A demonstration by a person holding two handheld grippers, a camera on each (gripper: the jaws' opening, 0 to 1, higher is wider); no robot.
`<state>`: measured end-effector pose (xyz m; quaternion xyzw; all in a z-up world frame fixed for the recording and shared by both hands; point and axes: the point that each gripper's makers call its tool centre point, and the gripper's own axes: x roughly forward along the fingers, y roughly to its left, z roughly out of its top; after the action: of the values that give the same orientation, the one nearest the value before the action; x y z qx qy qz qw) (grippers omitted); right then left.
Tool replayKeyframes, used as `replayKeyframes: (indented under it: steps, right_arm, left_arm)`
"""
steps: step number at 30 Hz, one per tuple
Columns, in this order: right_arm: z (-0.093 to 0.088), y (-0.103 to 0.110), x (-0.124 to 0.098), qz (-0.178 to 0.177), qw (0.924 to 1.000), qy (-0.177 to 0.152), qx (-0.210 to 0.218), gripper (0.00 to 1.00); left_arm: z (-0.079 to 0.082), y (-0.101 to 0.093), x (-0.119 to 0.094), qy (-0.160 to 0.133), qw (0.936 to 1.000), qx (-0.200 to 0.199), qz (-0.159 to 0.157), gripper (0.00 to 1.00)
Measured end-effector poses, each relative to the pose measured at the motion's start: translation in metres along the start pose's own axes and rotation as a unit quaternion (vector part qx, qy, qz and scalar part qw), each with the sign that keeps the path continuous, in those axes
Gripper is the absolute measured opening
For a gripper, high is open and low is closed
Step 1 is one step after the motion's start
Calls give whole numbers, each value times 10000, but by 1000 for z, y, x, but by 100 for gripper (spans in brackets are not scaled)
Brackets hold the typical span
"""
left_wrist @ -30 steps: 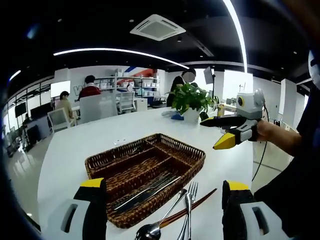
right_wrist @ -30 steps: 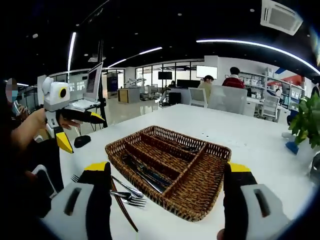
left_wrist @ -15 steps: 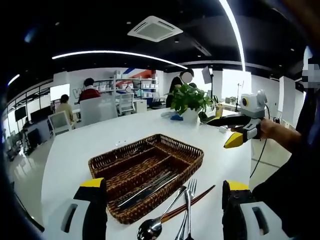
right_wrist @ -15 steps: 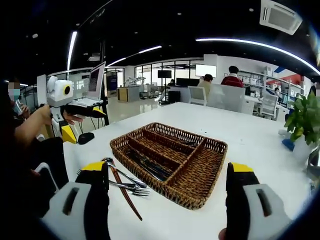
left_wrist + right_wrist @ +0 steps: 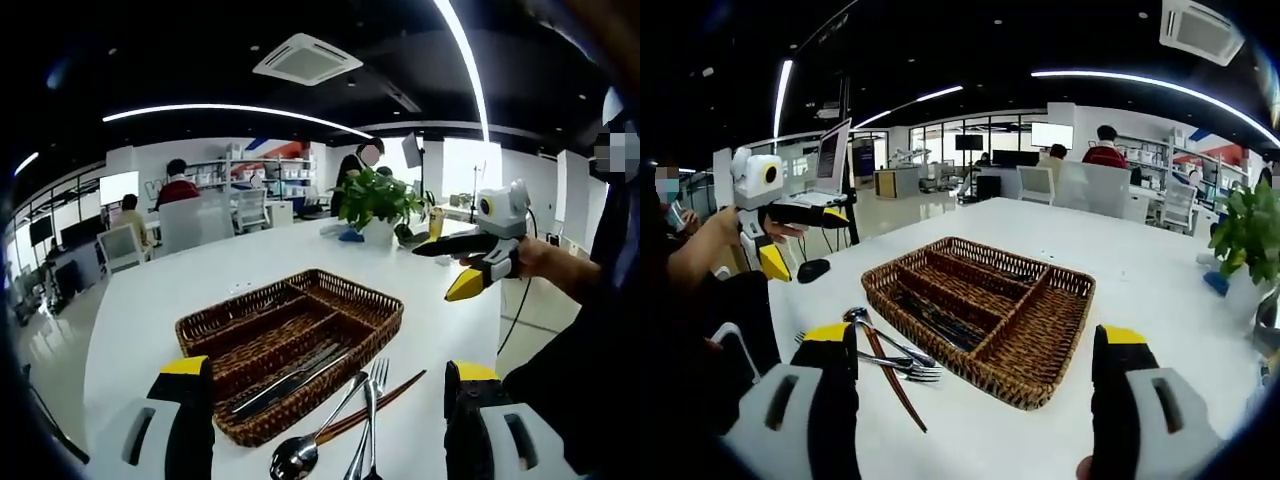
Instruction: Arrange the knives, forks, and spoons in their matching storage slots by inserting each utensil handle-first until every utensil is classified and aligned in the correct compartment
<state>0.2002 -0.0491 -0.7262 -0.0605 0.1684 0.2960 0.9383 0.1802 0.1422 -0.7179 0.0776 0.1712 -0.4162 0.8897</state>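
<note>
Both the left gripper (image 5: pixel 320 420) and right gripper (image 5: pixel 975 400) were wide open w/ nothing held, hovering above the white table (image 5: pixel 200 275), probably lining up a pick, as a spoon (image 5: pixel 300 452) and forks (image 5: pixel 374 395) lay beside the wicker tray (image 5: pixel 290 340), knives (image 5: pixel 290 375) already in one slot.

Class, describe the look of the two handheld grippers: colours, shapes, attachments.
Left gripper: grey jaw bodies, black pads, yellow tips. Right gripper matches it. Seen from the side, the jaws are long black prongs ending in a yellow wedge tip, under a white box.
</note>
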Motion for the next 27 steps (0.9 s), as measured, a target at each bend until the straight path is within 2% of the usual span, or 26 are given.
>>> replayKeyframes:
  steps: [9,13,17,20,23,27]
  right_arm:
    - [-1,5,4,51,10000,31,-63,98]
    - [-3,7,6,59,9999,69,-77,97]
    - [-5,8,7,80,9999,95,-85,96]
    - [-7,10,9,104,9998,107,-98,95]
    - [-10,11,10,131,9998,134,-92,95]
    - [-12,12,11,146,9998,142,-74,93]
  left_arm:
    - [-10,-8,-2,189,9998,79,-29,100]
    - [-22,-14,-6,324,9995,59,-17,100]
    - [-38,-19,-9,504,9986,-142,-7,100]
    - [-43,-21,-13,543,9984,-146,37,100]
    - [-47,-21,-19,560,9980,-253,139,89]
    - [-55,-24,-26,616,9960,-611,192,84]
